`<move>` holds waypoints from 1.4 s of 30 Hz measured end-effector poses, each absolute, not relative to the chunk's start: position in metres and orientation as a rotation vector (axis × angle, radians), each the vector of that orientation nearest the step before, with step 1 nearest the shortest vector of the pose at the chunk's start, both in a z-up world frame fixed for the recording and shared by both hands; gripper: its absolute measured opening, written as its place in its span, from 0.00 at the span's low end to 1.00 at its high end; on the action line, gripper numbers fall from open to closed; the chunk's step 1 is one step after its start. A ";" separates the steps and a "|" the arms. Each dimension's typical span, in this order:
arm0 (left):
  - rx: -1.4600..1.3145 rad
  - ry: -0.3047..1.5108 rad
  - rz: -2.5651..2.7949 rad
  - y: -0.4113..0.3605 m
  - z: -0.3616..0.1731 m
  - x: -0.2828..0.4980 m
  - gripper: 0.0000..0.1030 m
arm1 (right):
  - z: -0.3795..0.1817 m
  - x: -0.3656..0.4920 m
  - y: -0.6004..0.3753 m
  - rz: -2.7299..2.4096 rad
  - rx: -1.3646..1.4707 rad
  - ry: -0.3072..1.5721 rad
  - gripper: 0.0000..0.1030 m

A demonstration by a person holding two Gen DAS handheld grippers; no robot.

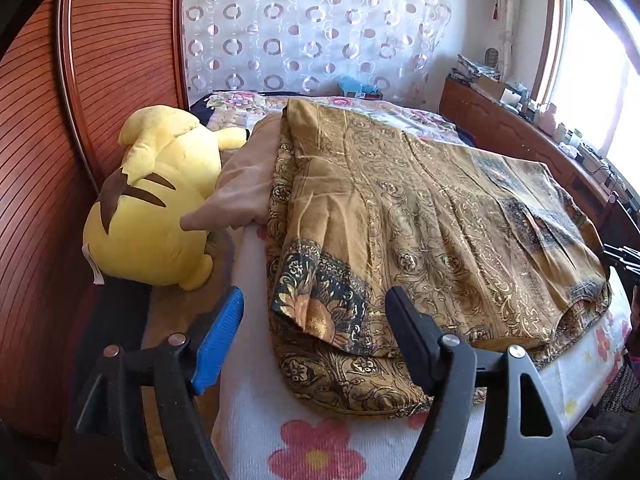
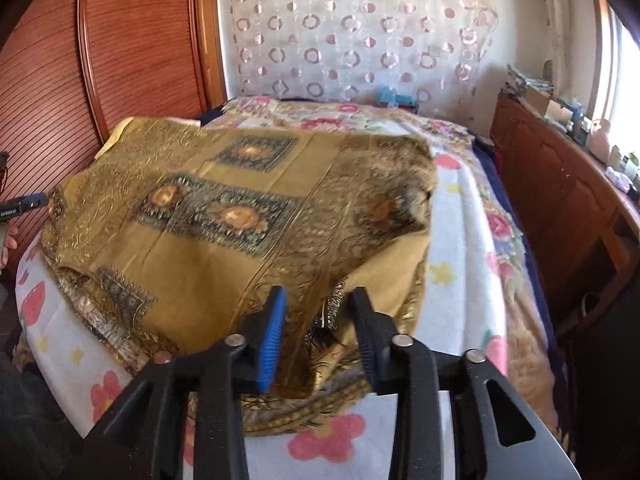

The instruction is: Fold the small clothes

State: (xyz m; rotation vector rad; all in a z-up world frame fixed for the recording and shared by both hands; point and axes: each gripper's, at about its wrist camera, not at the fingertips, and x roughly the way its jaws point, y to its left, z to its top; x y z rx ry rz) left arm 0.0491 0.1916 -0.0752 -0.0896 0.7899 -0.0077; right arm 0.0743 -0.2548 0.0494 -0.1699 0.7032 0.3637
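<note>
Garment; only left view shows yellow plush.

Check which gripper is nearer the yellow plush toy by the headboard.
Left. The left gripper hovers open at the gold patterned garment's near corner, with the yellow plush toy just beyond its blue finger. The right gripper is at the garment's opposite edge; no toy is in its view.

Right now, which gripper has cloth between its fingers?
The right gripper: a fold of the gold patterned garment sits between its fingers. The left gripper is open at the garment's near corner, with only flat cloth beyond.
</note>
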 end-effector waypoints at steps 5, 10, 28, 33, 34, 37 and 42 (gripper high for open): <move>-0.078 0.810 0.014 0.188 -0.081 0.052 0.72 | 0.032 0.082 -0.246 0.367 -0.177 0.738 0.36; -0.079 0.829 0.023 0.188 -0.088 0.055 0.72 | 0.025 0.081 -0.243 0.347 -0.182 0.725 0.36; -0.122 0.869 0.037 0.191 -0.110 0.055 0.72 | 0.030 0.070 -0.244 0.349 -0.219 0.719 0.43; -0.134 0.862 0.028 0.191 -0.110 0.054 0.72 | 0.030 0.070 -0.243 0.349 -0.218 0.719 0.43; -0.133 0.861 0.029 0.190 -0.110 0.054 0.72 | 0.029 0.070 -0.243 0.349 -0.218 0.719 0.43; -0.132 0.861 0.029 0.190 -0.110 0.054 0.72 | 0.029 0.070 -0.243 0.349 -0.219 0.719 0.43; -0.163 0.852 -0.017 0.188 -0.108 0.054 0.65 | 0.029 0.070 -0.244 0.352 -0.216 0.719 0.43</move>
